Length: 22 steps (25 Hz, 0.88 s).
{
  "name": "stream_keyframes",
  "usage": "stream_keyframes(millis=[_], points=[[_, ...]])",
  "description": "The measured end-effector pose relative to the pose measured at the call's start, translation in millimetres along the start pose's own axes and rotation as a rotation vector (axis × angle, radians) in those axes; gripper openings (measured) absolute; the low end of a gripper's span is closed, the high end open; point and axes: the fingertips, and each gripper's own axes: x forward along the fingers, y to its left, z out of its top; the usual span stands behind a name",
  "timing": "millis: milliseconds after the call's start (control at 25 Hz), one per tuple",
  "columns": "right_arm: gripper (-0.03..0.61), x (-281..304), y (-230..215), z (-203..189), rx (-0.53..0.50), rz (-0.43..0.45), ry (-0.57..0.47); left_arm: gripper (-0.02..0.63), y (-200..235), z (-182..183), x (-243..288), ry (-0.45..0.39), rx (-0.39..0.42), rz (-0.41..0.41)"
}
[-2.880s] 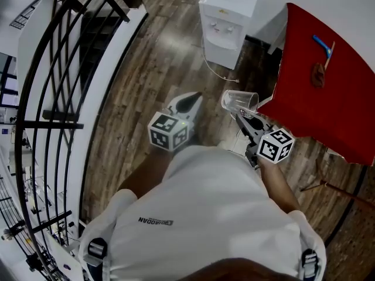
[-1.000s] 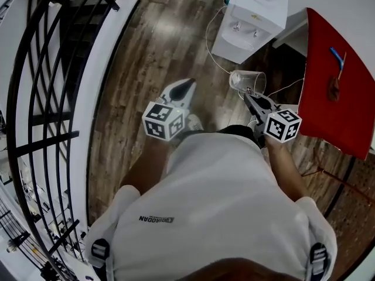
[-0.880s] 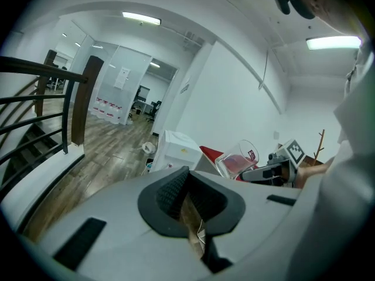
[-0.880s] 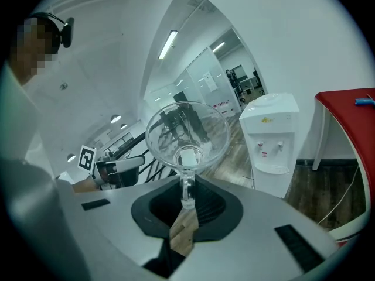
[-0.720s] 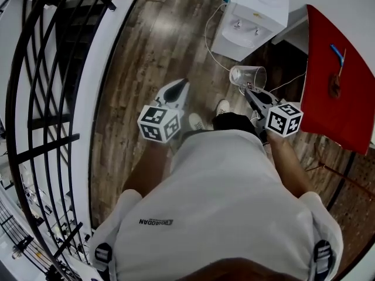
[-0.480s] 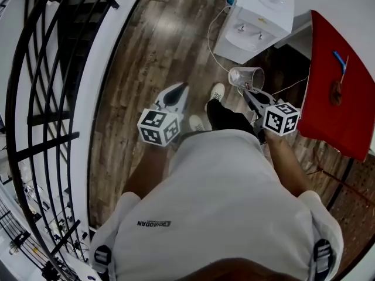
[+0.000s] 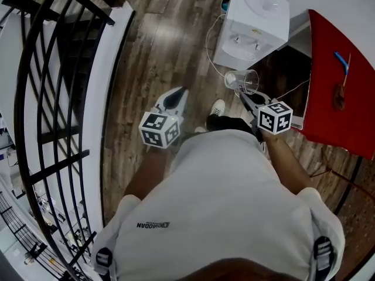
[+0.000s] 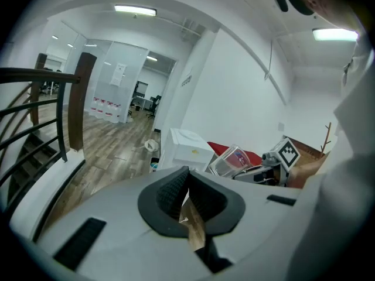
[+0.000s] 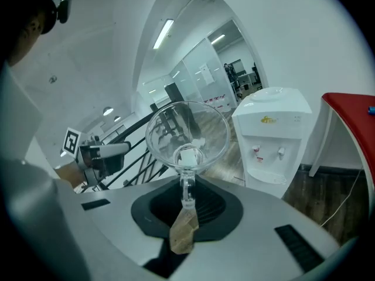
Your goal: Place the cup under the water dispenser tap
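Forearms both reach forward past the white shirt. The right gripper (image 7: pixel 245 95) has its jaws clamped tight on the edge of the clear cup (image 7: pixel 241 81), which is tipped on its side just beyond the tips. It's in the air over the wood floor (image 7: pixel 158 45), near the water dispenser (image 7: pixel 252 22) but short of its taps. The left gripper (image 7: pixel 176 96) points ahead too, jaws together on nothing. A red table (image 7: pixel 337 122) stands to the right.

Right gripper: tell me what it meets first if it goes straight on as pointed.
Likely nothing nearby: holding the cup, the right gripper aims just left of the water dispenser, over the wood floor, though depth is unclear.
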Motion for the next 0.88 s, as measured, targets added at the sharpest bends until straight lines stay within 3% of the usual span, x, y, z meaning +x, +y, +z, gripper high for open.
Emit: stream_keyframes(millis=[200, 400, 520, 880], points=[[0.043, 14.2, -46.6, 3.9, -0.043, -0.040, 0.029, -0.003, -4.1, 34.0, 60.5, 0.038, 0.071, -0.036], [0.043, 24.6, -87.2, -0.8, -0.028, -0.062, 0.033, -0.003, -6.2, 53.0, 113.5, 0.104, 0.207, -0.052], [0.043, 30.0, -110.3, -4.7, -0.003, -0.077, 0.038, -0.003, -5.1, 64.7, 140.5, 0.123, 0.234, -0.059], [0.043, 48.8, -149.8, -18.5, 0.121, -0.132, 0.031, -0.003, -18.4, 44.5, 191.1, 0.298, 0.296, -0.162]])
